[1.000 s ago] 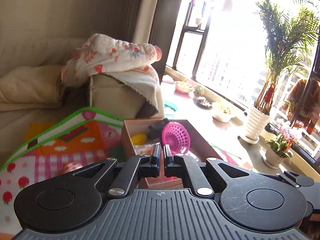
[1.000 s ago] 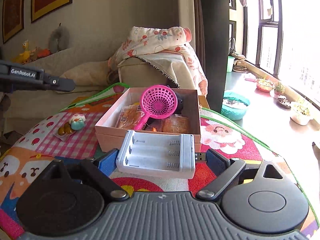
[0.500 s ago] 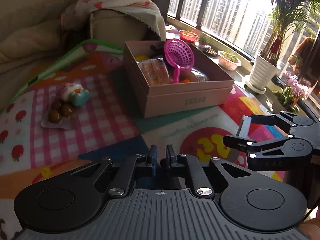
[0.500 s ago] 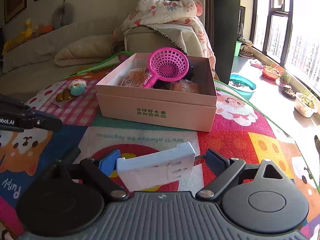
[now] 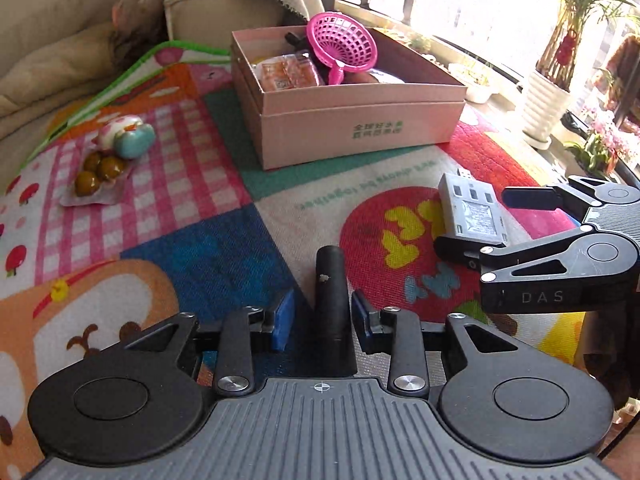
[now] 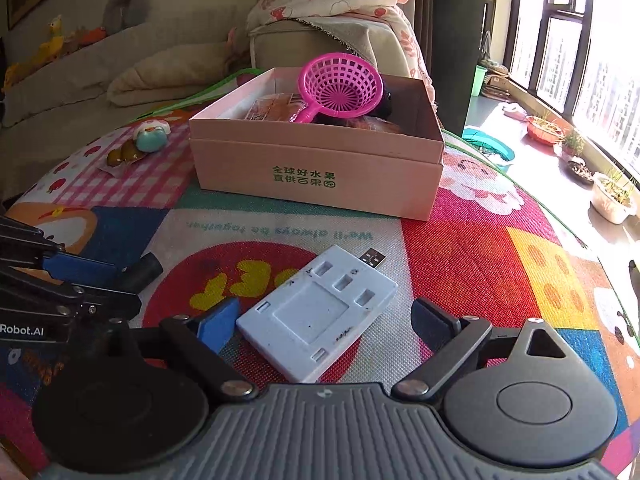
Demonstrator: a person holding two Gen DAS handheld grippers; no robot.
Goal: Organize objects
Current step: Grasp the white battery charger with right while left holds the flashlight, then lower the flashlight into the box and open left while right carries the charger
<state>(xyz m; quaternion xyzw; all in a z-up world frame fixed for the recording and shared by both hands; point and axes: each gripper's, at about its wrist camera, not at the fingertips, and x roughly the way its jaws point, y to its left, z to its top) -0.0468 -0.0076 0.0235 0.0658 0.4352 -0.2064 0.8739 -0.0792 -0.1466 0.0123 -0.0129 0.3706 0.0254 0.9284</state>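
- Left hand-held gripper (image 5: 320, 322): jaws, just opening, stand narrowly apart, pads clear of the black cylinder (image 5: 331, 280) between them; close squarely mid-body.
- Right hand-held gripper (image 6: 325, 322): wide, the white charger (image 6: 318, 314) lying flat between its pads on the mat (image 6: 480, 248); the pink box (image 6: 320, 176) is ahead.

Strong daylight enters through the windows (image 6: 580, 60), blown out to white glare. The mat (image 5: 240, 208) is evenly lit and sharp. Fisheye bending curves both views' edges.

White battery charger (image 6: 318, 316) lies face down on the play mat, USB plug toward the open pink box (image 6: 320, 172)
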